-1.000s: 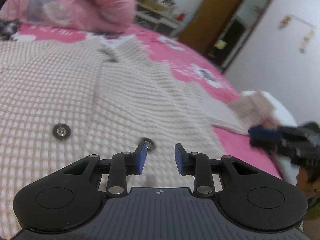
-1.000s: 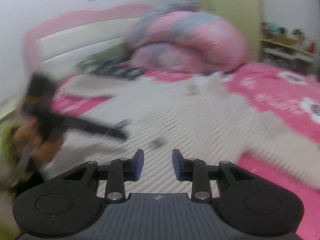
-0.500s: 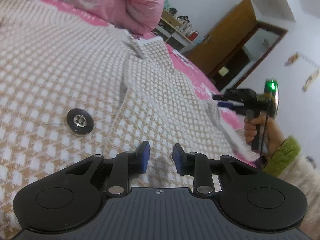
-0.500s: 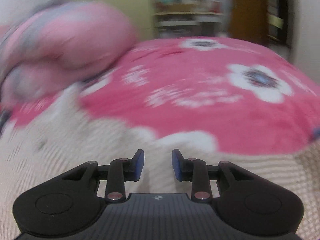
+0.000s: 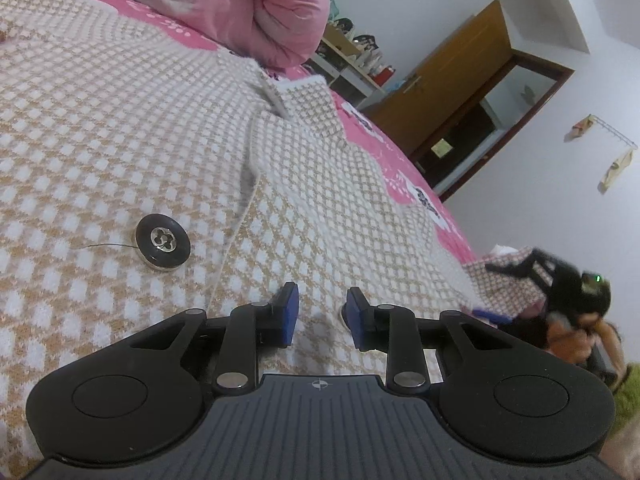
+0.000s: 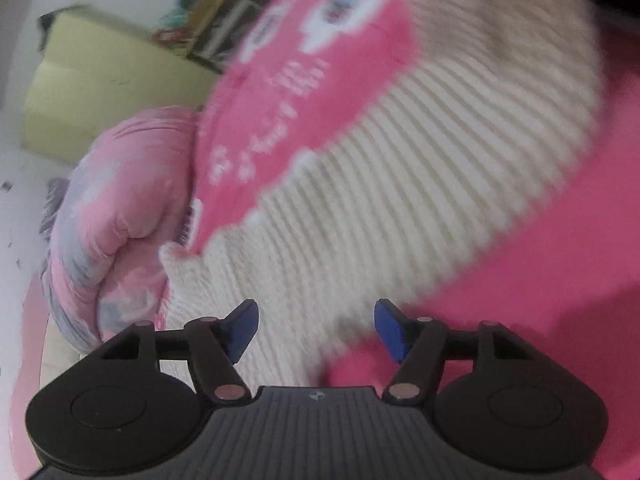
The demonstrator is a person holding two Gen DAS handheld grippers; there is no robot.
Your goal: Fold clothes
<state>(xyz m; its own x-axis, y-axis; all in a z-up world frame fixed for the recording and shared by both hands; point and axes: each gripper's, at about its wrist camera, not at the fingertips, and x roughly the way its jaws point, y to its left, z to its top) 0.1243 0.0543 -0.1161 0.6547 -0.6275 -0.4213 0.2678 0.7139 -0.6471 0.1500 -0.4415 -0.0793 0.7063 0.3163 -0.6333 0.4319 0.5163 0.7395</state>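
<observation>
So the checked cardigan (image 5: 120, 128) is lying spread out flat on the bed, over the hot-pink flowered bedspread (image 5: 384, 148), and it's taking up most of the mattress. It's a tan-and-white knit with big dark buttons; one button (image 5: 163, 243) is sitting just left of the front edge, with a loose bit of thread trailing off it. One sleeve (image 6: 400, 168) is stretching out across the pink spread, though the right wrist view is pretty smeared so the knit is just showing as pale stripes.

The left gripper (image 5: 318, 314) is hovering low over the front panel near the hem, jaws standing a little apart with only cloth behind them, not pinching anything. The right gripper (image 6: 316, 330) is coming in tilted over the sleeve end, and its jaws have just been opening; they're spread wide now with nothing caught between them. From the left wrist view that gripper is showing as a dark blur at the far edge of the bed, in a hand (image 5: 568, 340) with a green cuff.

A rolled-up pink quilt (image 5: 256, 4) is lying at the head of the bed, and a wooden door (image 5: 452, 80) is standing open beyond it.
</observation>
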